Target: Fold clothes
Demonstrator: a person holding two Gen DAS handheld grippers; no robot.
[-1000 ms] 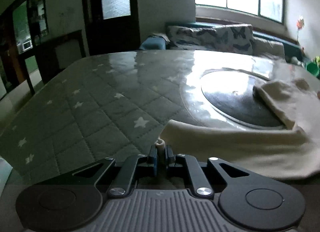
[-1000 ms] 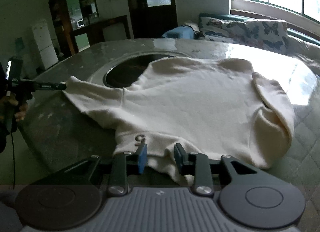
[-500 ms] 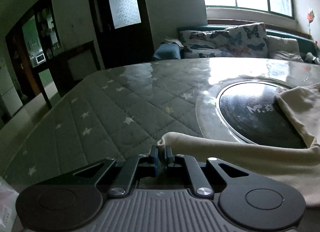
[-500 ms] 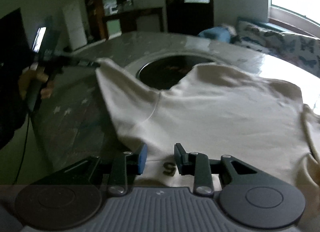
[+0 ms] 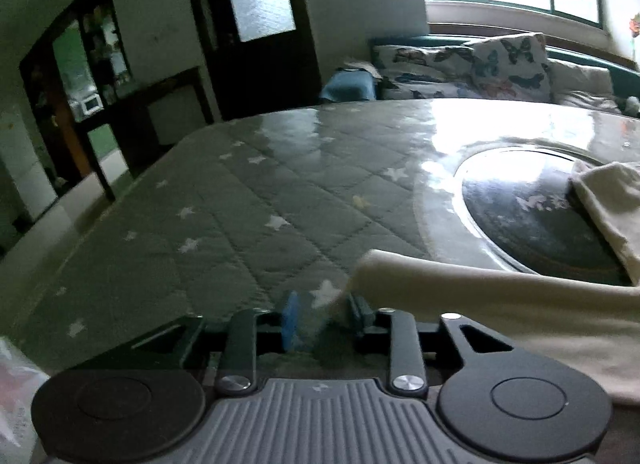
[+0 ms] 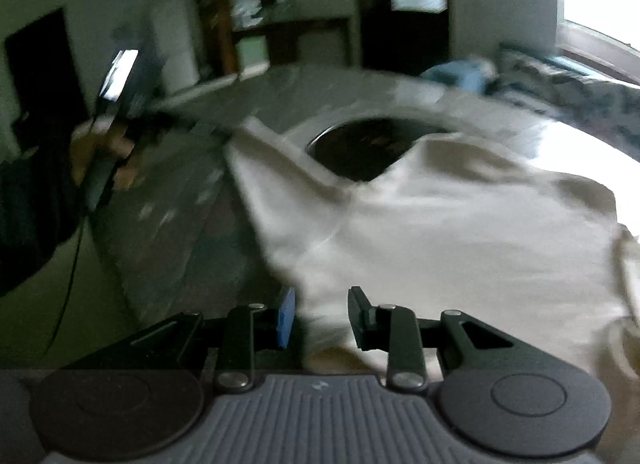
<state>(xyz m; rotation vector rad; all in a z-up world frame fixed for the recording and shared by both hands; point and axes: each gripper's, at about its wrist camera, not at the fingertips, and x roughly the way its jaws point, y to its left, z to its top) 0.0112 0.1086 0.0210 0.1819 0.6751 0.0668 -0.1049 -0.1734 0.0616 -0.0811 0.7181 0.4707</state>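
Note:
A cream long-sleeved top lies spread on the table, its body partly over the dark round inset. In the left wrist view one sleeve stretches in from the right and its cuff ends just beside the right finger. My left gripper is opening, and the blurred cuff is slipping out of the gap. In the right wrist view, my right gripper stands open over the top's near hem, with cloth lying between the fingers but not pinched. A hand holds the left gripper at the far sleeve end.
The table carries a grey quilted cover with white stars under a glossy sheet. The dark round inset sits right of centre. A sofa with butterfly cushions stands behind the table, under a bright window. The table's left edge drops to the floor.
The left jaws, shut on the sleeve cuff in both earlier frames, have parted and the cuff has come loose. The right gripper has slid left along the hem, still open.

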